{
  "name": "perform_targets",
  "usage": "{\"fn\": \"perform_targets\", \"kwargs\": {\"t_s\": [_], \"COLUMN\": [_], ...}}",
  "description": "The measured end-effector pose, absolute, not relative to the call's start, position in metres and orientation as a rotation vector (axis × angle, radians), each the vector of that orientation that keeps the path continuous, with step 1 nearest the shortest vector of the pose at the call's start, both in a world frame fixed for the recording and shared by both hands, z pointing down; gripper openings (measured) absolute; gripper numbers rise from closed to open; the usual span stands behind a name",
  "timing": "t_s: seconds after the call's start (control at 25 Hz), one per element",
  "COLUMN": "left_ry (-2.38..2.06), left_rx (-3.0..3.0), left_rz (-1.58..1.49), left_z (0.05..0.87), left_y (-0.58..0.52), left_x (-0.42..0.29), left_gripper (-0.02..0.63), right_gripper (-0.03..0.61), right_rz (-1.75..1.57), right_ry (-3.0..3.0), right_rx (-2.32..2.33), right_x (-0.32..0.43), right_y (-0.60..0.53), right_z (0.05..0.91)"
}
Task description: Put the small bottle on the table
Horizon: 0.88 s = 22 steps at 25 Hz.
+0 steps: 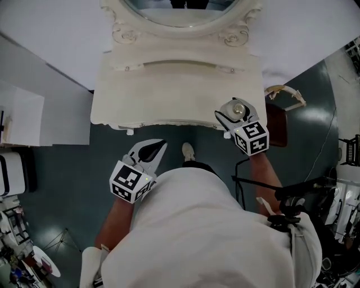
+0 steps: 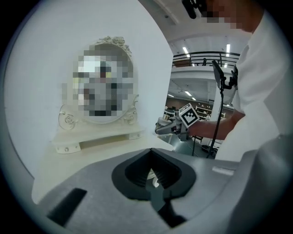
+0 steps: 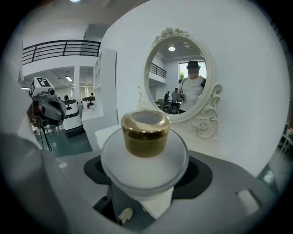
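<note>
right tool point(image 1: 235, 112) is pinching the small bottle point(image 3: 145, 155) round its wide white body, gold cap point(image 3: 145, 132) up, above the desk point(image 1: 169, 95) corner at 4 o'clock, not set down yet. left tool point(image 1: 154, 147) pressed together, empty, off the desk at 7 o'clock. I'd carry it toward 12 o'clock over bare top, well short of the mirror point(image 1: 180, 14), lower until the base sits flat, then spread the jaws slowly so it doesn't tip
</note>
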<state>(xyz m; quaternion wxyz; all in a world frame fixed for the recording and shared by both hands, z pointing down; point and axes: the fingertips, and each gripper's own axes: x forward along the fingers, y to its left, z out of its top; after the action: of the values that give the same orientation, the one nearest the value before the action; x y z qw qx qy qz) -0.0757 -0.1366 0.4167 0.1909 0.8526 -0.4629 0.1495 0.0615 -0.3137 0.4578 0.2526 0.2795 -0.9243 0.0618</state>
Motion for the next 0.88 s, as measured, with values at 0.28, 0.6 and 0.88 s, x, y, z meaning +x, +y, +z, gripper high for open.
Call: {"fn": "perform_targets", "kwargs": {"t_s": [0.28,0.6,0.88], "left_ry": [-1.351,-1.413,-1.478], "left_rx": [2.332,2.269,2.216], "left_rz": [0.432,0.445,0.471], "left_z": [0.420,0.422,0.420], "left_y": [-0.211,-0.248,-0.260], "left_x": [-0.073,-0.083,-0.109], "left_gripper": [0.003,0.003,0.003], "right_gripper": [0.337,0.337,0.337], "right_rz": [0.153,0.151,0.149], "right_ry": [-2.489,-2.455,-2.422], "right_rx": [0.761,0.818,0.882], "right_x": [0.064,0.064,0.058], "right_y": [-0.429,-0.524,-0.585], "right_z": [0.482,0.509,0.528]}}
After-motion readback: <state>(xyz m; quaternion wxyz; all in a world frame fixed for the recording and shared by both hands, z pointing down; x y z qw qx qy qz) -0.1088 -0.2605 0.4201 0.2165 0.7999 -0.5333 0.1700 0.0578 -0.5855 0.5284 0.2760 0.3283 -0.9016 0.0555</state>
